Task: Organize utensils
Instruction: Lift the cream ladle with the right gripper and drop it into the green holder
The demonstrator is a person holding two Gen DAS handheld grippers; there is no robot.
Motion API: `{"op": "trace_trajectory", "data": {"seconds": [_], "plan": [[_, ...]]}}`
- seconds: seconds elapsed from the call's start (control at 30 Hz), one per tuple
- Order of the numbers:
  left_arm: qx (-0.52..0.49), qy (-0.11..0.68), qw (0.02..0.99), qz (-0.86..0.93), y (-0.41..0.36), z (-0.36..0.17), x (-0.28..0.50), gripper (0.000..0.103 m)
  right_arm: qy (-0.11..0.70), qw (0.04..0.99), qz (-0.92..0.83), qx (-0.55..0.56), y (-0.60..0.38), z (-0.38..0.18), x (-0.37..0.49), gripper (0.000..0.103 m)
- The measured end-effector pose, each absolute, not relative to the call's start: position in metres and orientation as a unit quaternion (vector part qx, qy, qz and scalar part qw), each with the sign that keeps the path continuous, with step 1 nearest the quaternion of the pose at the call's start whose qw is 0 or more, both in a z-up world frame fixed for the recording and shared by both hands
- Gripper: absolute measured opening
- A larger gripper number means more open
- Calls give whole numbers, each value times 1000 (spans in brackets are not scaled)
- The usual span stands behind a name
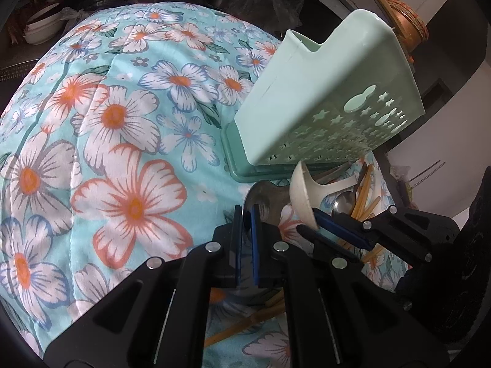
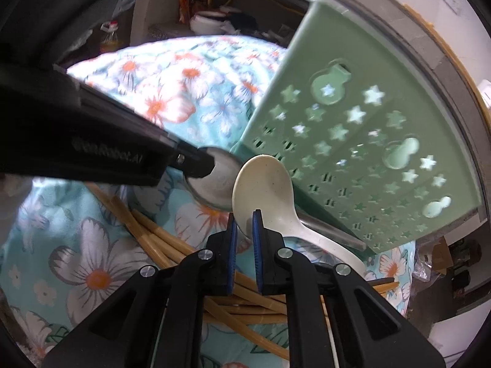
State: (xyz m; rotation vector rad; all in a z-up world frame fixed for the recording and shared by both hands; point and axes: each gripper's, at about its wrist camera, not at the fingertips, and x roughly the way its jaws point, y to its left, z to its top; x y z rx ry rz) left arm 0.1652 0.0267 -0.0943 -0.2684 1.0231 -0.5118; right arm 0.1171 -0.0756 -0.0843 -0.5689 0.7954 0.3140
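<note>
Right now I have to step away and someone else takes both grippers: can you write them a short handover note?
Left gripper: jaws shut on the rim of the metal spoon.
Right gripper: jaws shut on the bowl of the cream ceramic soup spoon.
Green utensil holder stands just behind both spoons on the floral cloth.
Bamboo chopsticks lie loose on the cloth with more metal cutlery.
Done: both spoons gripped.
Left: put the spoons, then the chopsticks and the rest, into the holder.
</note>
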Motion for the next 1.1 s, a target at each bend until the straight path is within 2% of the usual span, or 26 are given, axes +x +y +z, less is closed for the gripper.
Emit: {"op": "trace_trajectory", "data": {"seconds": [0.1, 0.37, 0.53, 0.87, 1.1], "plan": [[-105, 464, 849, -230, 24, -86, 157, 3, 366, 888, 145, -238, -88, -64, 113, 8], [22, 313, 928, -203, 9, -21, 103, 1, 323, 932, 128, -98, -154, 1, 91, 3], [46, 246, 943, -220, 12, 21, 74, 1, 298, 945, 130, -27, -185, 32, 79, 3], [24, 179, 958, -224, 43, 104, 61, 1, 232, 963, 138, 17, -222, 81, 56, 3], [89, 159, 968, -173, 51, 131, 63, 1, 178, 971, 153, 49, -251, 121, 50, 3]]}}
